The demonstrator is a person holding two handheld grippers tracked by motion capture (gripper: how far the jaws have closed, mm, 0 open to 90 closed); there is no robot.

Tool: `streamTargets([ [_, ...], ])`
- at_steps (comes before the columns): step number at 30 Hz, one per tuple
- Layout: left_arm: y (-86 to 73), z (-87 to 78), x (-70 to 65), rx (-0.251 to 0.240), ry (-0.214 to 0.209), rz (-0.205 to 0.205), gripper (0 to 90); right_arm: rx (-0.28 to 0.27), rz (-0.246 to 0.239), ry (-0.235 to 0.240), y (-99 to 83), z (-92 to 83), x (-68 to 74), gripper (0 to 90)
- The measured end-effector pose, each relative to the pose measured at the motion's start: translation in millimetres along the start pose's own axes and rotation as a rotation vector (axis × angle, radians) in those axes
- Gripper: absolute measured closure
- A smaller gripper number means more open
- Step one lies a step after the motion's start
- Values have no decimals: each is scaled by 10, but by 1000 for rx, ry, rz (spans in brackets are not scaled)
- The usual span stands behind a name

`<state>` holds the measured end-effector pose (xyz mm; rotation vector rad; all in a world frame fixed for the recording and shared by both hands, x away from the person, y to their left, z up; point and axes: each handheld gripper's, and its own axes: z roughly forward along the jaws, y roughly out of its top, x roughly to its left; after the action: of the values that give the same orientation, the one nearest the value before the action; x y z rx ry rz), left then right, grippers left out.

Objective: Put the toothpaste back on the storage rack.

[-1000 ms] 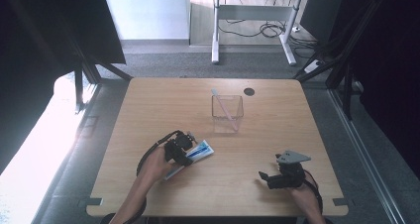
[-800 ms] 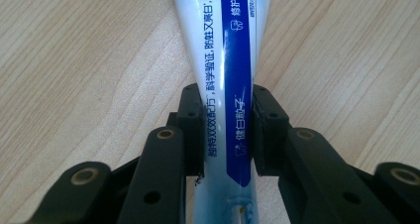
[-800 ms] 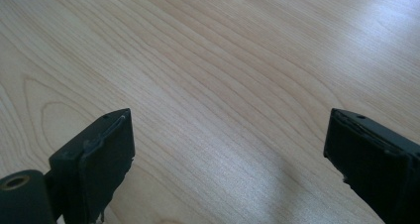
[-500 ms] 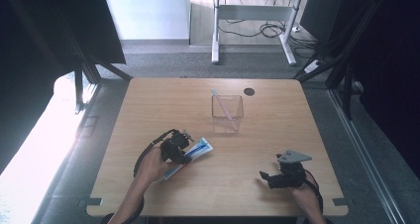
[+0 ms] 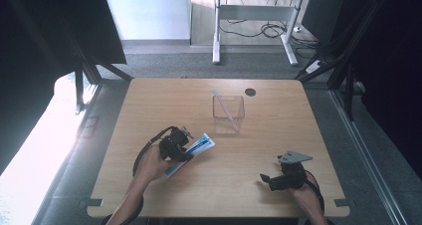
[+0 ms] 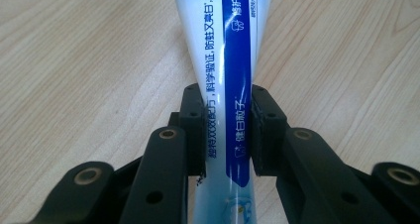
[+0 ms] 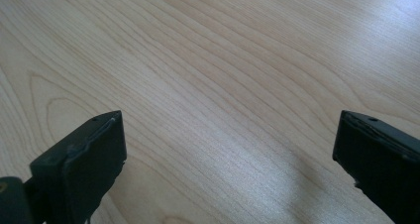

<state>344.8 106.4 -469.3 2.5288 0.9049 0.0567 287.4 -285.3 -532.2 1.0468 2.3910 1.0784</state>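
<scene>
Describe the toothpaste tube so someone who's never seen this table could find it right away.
Start at the wooden table and go to its near left part, left of the clear square container at the middle. The toothpaste tube lies there, clamped in the left claw. It is the one flat white and blue printed thing.

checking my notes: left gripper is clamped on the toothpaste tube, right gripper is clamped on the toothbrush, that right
Not quite. The left gripper is clamped on the toothpaste tube, but the right gripper is open over bare table, as the right gripper view shows. The toothbrush stands in the clear container.
</scene>
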Motion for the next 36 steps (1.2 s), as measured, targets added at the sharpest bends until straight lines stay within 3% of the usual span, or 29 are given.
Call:
streamTargets([
  [22,107,-257,15,-115,-2,2,723,-5,14,15,-11,8,-24,0],
  [36,276,-373,8,-162,14,7,724,5,9,17,-12,16,-13,0],
])
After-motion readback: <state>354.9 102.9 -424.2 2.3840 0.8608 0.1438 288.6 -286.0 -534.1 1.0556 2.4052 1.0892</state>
